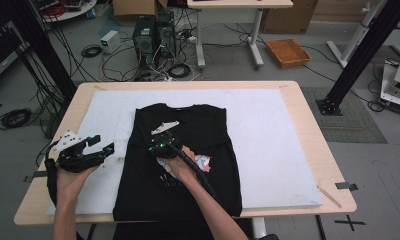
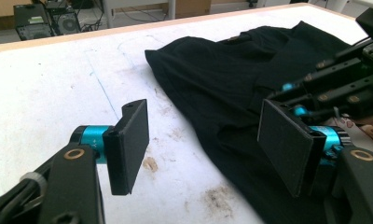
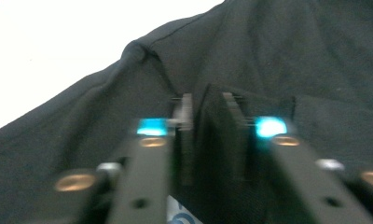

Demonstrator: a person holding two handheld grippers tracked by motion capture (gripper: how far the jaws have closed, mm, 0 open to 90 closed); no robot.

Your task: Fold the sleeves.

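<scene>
left hand-held gripper (image 2: 203, 144) gapes beside the black shirt's (image 2: 231, 79) edge.

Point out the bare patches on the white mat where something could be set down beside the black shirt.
The widest free patch of the white mat lies between the black shirt and the table's right edge. A narrower strip lies left of the shirt, crowded near the left gripper. The right gripper occupies the shirt's middle.

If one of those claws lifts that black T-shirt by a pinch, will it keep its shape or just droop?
Probably droop: the black T-shirt lies flat and creased on the white mat, so it looks soft and light. A push would likely bunch it up rather than slide it whole.
</scene>
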